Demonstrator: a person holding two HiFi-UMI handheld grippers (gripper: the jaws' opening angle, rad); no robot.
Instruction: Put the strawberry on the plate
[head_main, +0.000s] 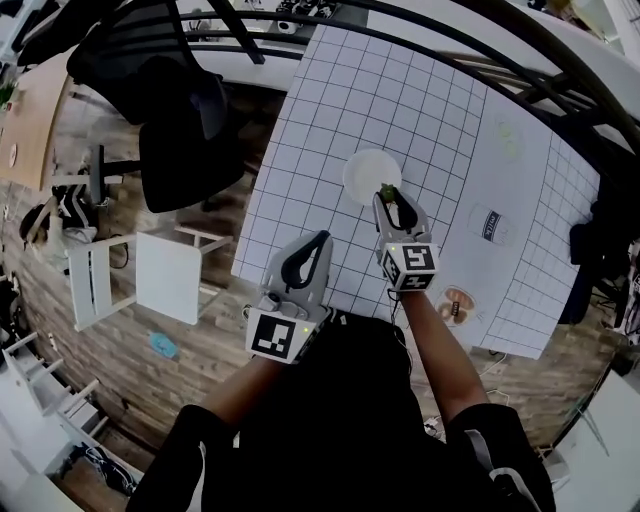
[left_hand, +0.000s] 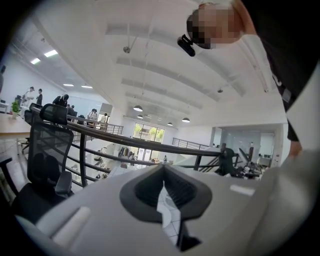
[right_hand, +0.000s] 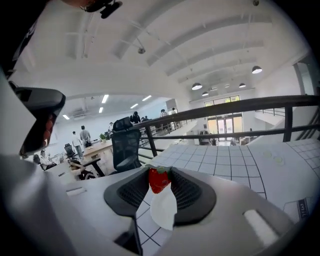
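Plainly, the right gripper (head_main: 390, 200) is clenched on the strawberry (head_main: 387, 191). In the right gripper view, the red fruit (right_hand: 159, 180) sits pinched between the two dark ribbed pads at the tips of the right gripper (right_hand: 159, 176), with its green leaves on top. Just below it in that view, the white plate (right_hand: 164, 209) shows through the gap between the jaws.

In the head view the plate (head_main: 368, 172) lies a little above the frame's centre on the white gridded mat (head_main: 400, 90). The strawberry is at the plate's lower right rim (whether it touches the plate cannot be told). The right gripper's marker cube (head_main: 410, 266) sits below it, at the end of the person's forearm.

The left gripper (head_main: 322, 240) is to the lower left of the plate, well apart from it, over the mat's near edge. In the left gripper view its tips meet, and nothing is held in the left gripper (left_hand: 163, 169); only a thin sliver of gridded mat shows behind the pads. Its own marker cube (head_main: 278, 335) is lower still in the head view.

A printed can (head_main: 488, 224) marks the mat to the right of the plate. At the upper left of the head view a black office chair (head_main: 175, 120) stands on the wooden floor (head_main: 110, 350), with a white chair (head_main: 135, 275) below it. A dark railing (right_hand: 240, 107) crosses the right gripper view beyond the mat.
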